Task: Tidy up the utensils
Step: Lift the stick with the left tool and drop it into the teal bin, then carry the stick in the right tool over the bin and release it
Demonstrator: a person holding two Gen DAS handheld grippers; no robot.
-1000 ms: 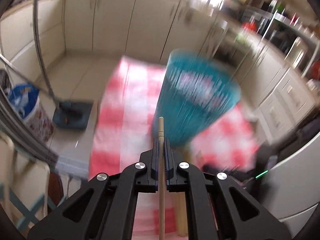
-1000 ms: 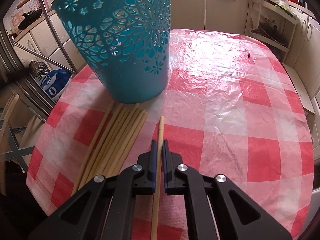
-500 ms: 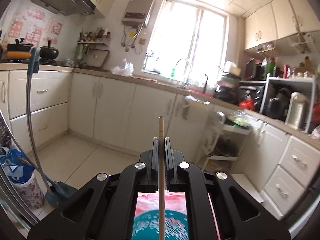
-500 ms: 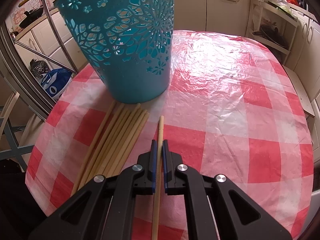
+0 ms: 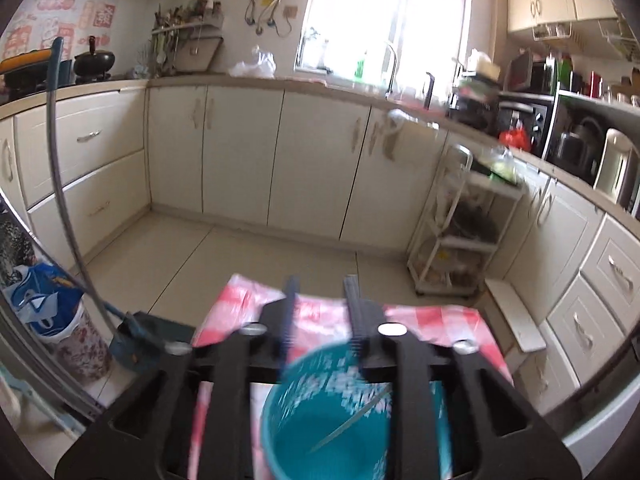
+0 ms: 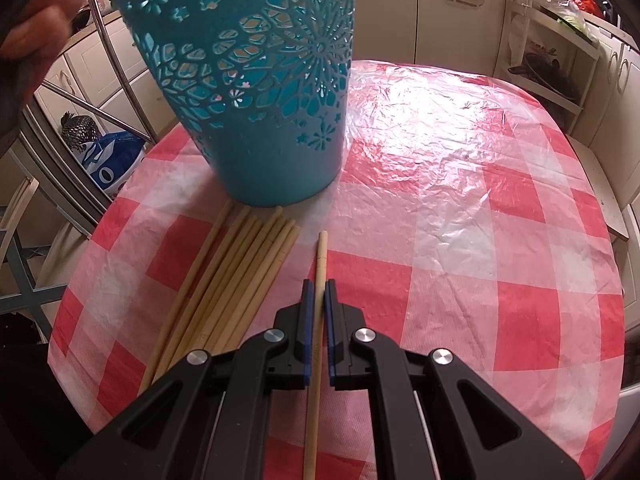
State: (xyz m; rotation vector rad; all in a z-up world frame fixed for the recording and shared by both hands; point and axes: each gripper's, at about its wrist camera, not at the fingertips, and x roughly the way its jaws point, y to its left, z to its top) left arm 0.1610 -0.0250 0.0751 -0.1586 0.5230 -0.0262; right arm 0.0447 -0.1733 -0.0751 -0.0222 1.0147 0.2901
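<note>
**A:** Where does the left gripper (image 5: pixel 320 316) stand?

**B:** Above the teal basket (image 6: pixel 248 92), looking down into its mouth at 6 o'clock in its own view. Its jaws are opening and nothing sits between them. A thin pale stick (image 5: pixel 352 420) leans inside the basket; blur keeps me from calling it a chopstick with certainty, though that is my reading.

**A:** And the right gripper (image 6: pixel 316 292)?

**B:** Clenched on 1 chopstick (image 6: pixel 320 264), which runs toward 12 o'clock, its tip just short of the basket's base. The loose bundle of chopsticks (image 6: pixel 236 272) lies on the checked tablecloth (image 6: pixel 480 240) at about 10 o'clock from those jaws, fanned out, far ends nearly touching the basket.

**A:** So what makes this step go well?

**B:** I'd judge the drop is the step in hand. The left should let its jaws spread fully before leaving, so no pad drags the stick back out. Then lift clear of the rim rather than sweeping sideways; the basket looks light and perforated, and a knock could tip it onto the bundle.

**A:** And the right's turn?

**B:** Raise the chopstick clear of the rim first, tilt it tip-down over the opening, and release low so it slides in rather than bouncing. A hand (image 6: pixel 36 20) shows at 10 o'clock, so keep the 2 paths apart.
</note>
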